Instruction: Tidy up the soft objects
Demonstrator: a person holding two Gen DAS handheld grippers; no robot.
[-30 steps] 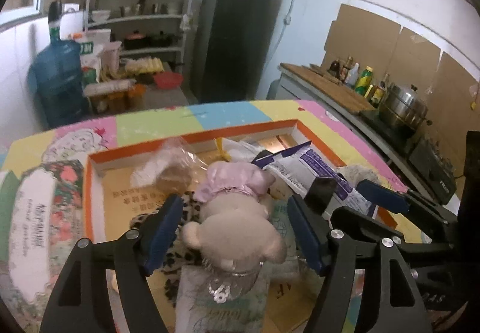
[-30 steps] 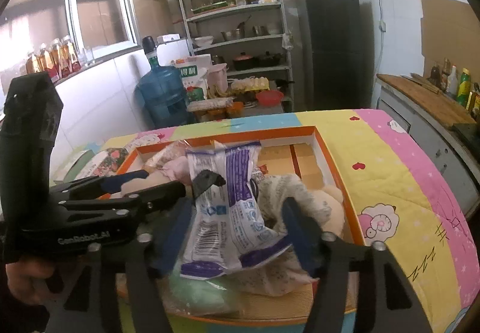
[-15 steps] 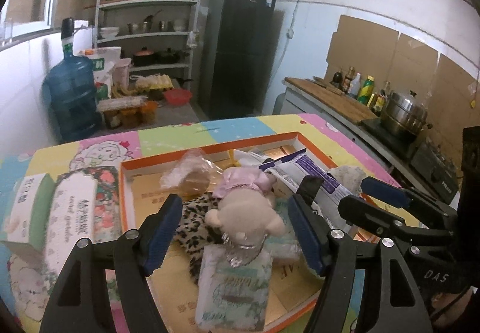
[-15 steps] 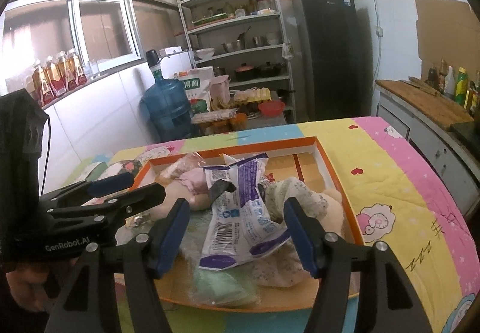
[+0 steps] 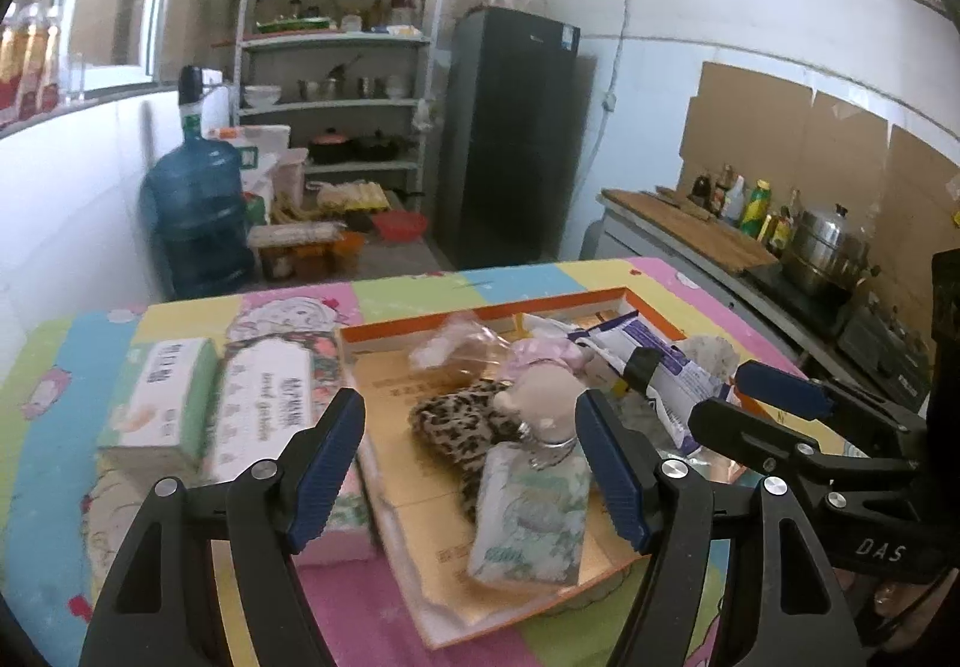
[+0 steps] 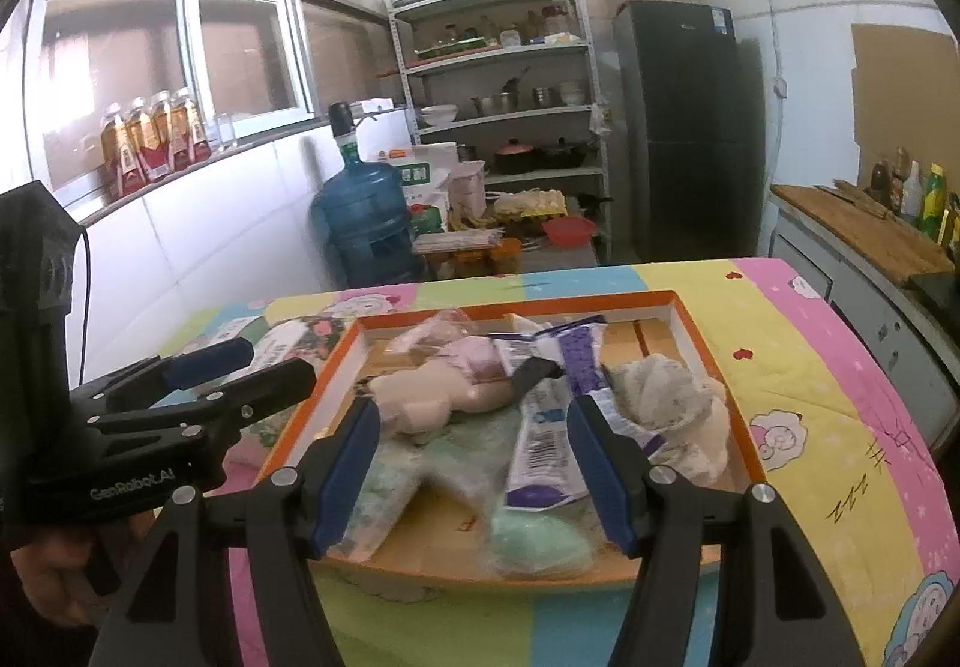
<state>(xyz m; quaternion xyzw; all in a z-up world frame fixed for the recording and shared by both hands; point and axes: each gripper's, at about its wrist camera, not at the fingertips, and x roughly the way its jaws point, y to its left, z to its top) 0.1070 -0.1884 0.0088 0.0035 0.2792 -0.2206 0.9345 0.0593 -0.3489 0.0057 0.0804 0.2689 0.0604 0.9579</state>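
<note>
An orange-rimmed shallow box [image 5: 600, 301] [image 6: 714, 367] on the table holds a heap of soft things. In it lie a plush bear in a pink dress [image 5: 540, 391] [image 6: 432, 397], a leopard-print cloth [image 5: 462, 421], a pale green tissue pack [image 5: 528, 511] [image 6: 540, 541], a purple-and-white packet [image 5: 654, 361] [image 6: 552, 427], a clear bag [image 5: 456, 343] and a white fluffy cloth [image 6: 666, 397]. My left gripper [image 5: 468, 463] [image 6: 240, 373] hangs open above the box's near left part, holding nothing. My right gripper [image 6: 474, 469] [image 5: 738, 397] is open too, above the near edge, clear of the heap.
Two tissue boxes [image 5: 162, 403] [image 5: 264, 409] lie on the colourful tablecloth [image 6: 840, 427] left of the orange box. Behind the table stand a blue water jug [image 5: 198, 217], metal shelves [image 5: 342, 102] and a dark fridge [image 5: 516, 126]. A counter with bottles and a pot [image 5: 822, 247] runs along the right.
Both grippers have drawn back and risen from the heap, so more of the table shows. The tissue boxes have come into the left wrist view. Nothing was gripped.
</note>
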